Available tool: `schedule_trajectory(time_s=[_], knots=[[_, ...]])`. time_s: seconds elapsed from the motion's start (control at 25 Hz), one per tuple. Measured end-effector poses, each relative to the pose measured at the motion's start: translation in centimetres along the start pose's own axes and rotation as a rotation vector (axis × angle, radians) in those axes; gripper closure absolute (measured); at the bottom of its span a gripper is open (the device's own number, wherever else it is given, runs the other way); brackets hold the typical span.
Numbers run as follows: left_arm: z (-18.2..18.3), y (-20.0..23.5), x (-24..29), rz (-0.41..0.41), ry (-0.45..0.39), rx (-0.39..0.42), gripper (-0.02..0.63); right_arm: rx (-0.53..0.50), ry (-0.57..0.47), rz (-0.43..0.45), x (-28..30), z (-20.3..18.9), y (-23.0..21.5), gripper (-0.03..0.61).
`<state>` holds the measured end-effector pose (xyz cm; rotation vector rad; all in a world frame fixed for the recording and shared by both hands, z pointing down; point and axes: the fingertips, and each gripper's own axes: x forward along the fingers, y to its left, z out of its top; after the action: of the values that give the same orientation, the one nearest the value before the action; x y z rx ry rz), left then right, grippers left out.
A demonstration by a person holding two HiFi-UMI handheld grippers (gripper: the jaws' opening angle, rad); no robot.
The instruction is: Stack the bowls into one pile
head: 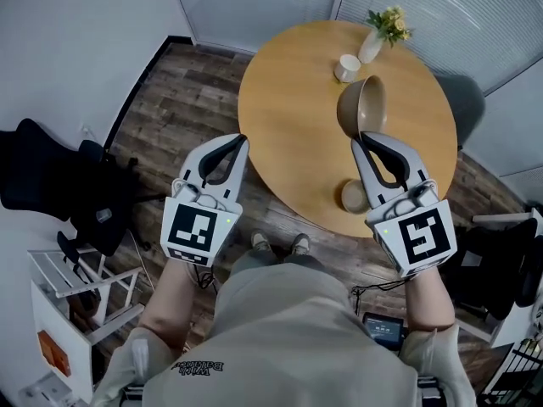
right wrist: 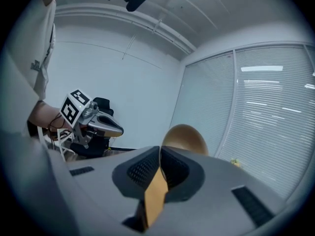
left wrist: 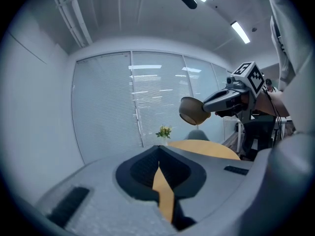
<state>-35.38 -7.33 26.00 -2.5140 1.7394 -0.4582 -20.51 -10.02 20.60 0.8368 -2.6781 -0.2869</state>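
My right gripper (head: 361,136) is shut on the rim of a brown bowl (head: 363,107), which hangs tipped on its side above the round wooden table (head: 288,100). In the right gripper view that bowl (right wrist: 184,136) stands up just past the closed jaws of the right gripper (right wrist: 160,149). A second, smaller tan bowl (head: 352,197) sits on the table near its front edge, partly hidden by the right gripper. My left gripper (head: 242,139) hovers over the floor left of the table, shut and empty. The left gripper view shows the held bowl (left wrist: 193,111) in the air.
A white cup (head: 346,68) and a vase of yellow flowers (head: 373,45) stand at the table's far side. A grey chair (head: 465,100) is behind the table at the right. Black chairs (head: 51,185) and a white rack (head: 76,287) stand at the left.
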Motion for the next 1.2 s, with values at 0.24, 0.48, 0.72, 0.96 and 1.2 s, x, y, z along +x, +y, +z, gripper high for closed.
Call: schedule_trajectory(time_s=[0.24,0.48,0.72,0.96,1.2], knots=[[0.0,-0.9,0.3,-0.023,0.010,0.005,0.595,0.014,0.019,-0.004,-2.1,-0.7,0.2,0.545],[0.7,-2.3,1.5,-0.060,0.003,0.018,0.595,0.032,0.050,-0.041,-3.2,-2.3,-1.1,0.545],[1.0,-3.7,3.0,-0.106,-0.002,0.038,0.595,0.024,0.094,-0.106,-4.5,-3.7,-3.0,0.545],[1.4,-6.1,5.2,-0.178,-0.010,0.043,0.595,0.050,0.142,-0.151,-5.7,-6.1,-4.5,0.545],[1.1,-8.2,7.8,-0.243,-0.001,0.049,0.595,0.076,0.209,-0.161,-6.0,-9.1,-5.3,0.545]])
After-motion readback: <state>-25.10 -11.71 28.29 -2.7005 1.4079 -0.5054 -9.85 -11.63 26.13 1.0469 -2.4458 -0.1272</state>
